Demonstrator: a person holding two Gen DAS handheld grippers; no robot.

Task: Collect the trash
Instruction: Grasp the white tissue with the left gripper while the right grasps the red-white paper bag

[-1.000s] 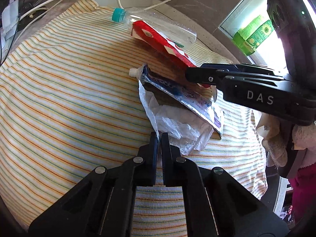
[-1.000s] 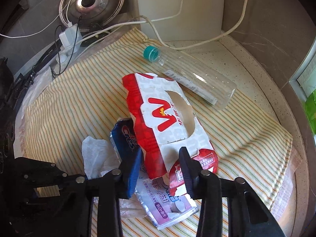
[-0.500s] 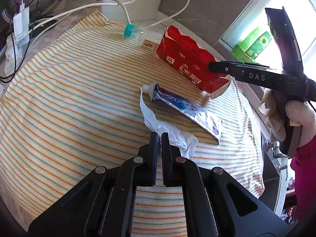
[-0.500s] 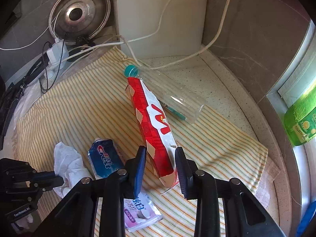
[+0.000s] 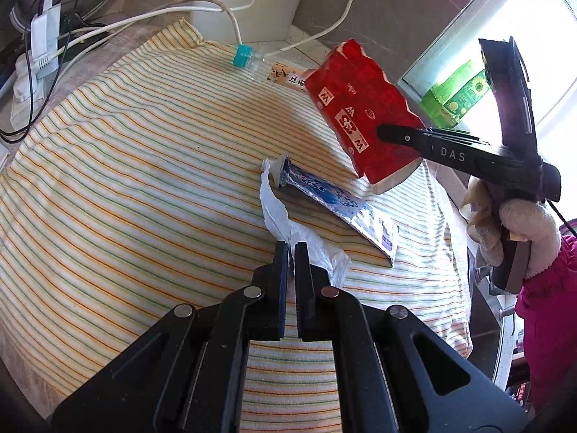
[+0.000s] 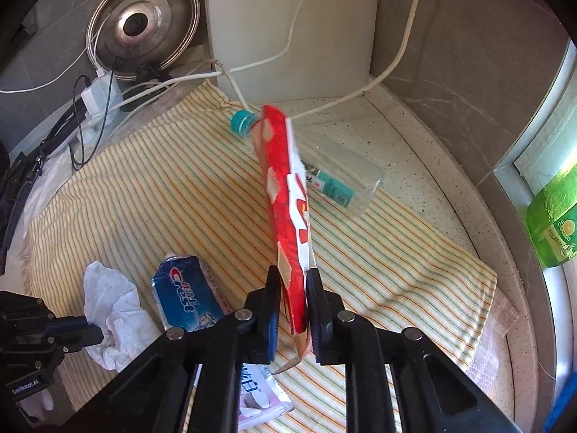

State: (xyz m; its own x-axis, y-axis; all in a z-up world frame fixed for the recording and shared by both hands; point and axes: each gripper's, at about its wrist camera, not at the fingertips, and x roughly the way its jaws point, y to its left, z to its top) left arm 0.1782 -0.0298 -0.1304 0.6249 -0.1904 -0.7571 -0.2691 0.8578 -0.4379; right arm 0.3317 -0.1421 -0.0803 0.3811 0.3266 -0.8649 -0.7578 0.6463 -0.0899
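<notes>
Two tongs (image 5: pixel 291 249) (image 6: pixel 293 278), both clamped.

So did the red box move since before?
Yes. The red box was lying on the toothpaste tube; now the right gripper holds it up on edge, off the striped cloth.

Toothpaste tube (image 6: pixel 187 297) on cloth (image 6: pixel 173 202), tissue (image 6: pixel 111 306) left, bottle (image 6: pixel 324 176) behind

Striped cloth (image 6: pixel 173 195) covers counter; steel lid (image 6: pixel 144 29) leans on wall beside white cables (image 6: pixel 288 43); green bottle (image 6: pixel 555 223) by window
</notes>
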